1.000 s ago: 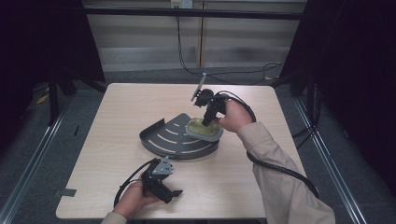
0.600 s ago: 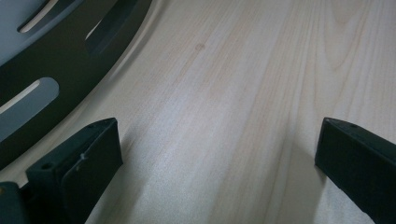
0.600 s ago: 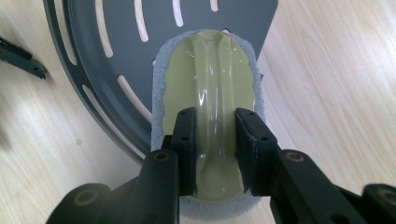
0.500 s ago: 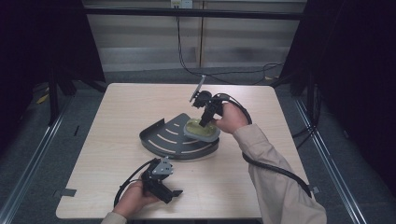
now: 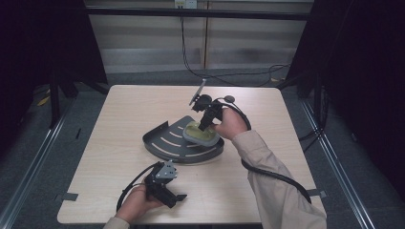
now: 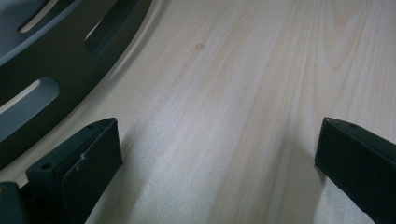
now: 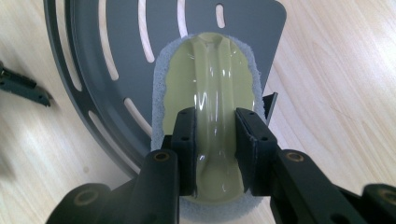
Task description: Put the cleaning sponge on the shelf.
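A pale yellow-green sponge [image 7: 208, 98] with a grey scouring base and a raised ridge along its top rests on a dark grey metal rack [image 5: 184, 143], a curved fan-shaped tray with long slots cut through it. In my right gripper view, the sponge lies toward the straight, upturned edge of the rack, and light wood shows through the slots. My right gripper [image 7: 215, 140] comes down on the sponge from above, its two black jaws clamped on either side of the ridge. In the high view, I see the right gripper [image 5: 206, 123] angled down over the sponge [image 5: 199, 133], with my right hand [image 5: 231, 123] behind it and a beige sleeve [image 5: 272, 181] running back toward the near edge.

The rack sits near the middle of a light wooden tabletop [image 5: 119, 109]. My left gripper [image 5: 167, 193] lies low near the front edge of the tabletop, well apart from the rack, held in my left hand [image 5: 136, 205]. In my left gripper view its jaws stand wide apart over bare wood, with nothing between them, and the rack's curved rim [image 6: 42, 79] shows at the upper left.
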The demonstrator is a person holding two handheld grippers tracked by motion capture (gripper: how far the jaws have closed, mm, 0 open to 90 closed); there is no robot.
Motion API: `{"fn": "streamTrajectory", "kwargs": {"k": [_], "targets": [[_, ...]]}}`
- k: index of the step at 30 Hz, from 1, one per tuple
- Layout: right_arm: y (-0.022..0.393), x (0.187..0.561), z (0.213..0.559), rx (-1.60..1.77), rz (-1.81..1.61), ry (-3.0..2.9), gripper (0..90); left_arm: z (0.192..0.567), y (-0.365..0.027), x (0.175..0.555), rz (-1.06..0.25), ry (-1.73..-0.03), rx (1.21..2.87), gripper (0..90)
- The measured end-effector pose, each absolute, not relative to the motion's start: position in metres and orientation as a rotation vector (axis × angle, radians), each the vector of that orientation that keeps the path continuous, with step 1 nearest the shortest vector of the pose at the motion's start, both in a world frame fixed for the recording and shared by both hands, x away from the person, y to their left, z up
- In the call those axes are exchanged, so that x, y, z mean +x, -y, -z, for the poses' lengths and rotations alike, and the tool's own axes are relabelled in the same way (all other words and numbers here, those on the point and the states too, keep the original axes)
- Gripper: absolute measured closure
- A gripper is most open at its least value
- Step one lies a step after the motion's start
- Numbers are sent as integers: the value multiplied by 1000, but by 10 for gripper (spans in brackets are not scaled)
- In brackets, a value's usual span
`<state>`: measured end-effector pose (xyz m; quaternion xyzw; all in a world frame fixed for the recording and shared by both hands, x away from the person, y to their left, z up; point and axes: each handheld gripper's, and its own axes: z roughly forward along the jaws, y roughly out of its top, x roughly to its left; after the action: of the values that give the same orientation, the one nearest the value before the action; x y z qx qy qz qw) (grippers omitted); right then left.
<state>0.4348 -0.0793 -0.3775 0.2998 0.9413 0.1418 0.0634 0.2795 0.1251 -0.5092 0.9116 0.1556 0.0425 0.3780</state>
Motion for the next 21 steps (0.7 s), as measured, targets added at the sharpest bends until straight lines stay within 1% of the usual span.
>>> {"fn": "streamTrajectory", "kwargs": {"k": [12, 21], "targets": [[83, 437, 397, 991, -467, -2822, 703, 509, -125, 280, -109, -397, 2331, 0], [83, 436, 400, 1007, -491, -2815, 702, 509, -125, 279, -113, -399, 2330, 0]]}}
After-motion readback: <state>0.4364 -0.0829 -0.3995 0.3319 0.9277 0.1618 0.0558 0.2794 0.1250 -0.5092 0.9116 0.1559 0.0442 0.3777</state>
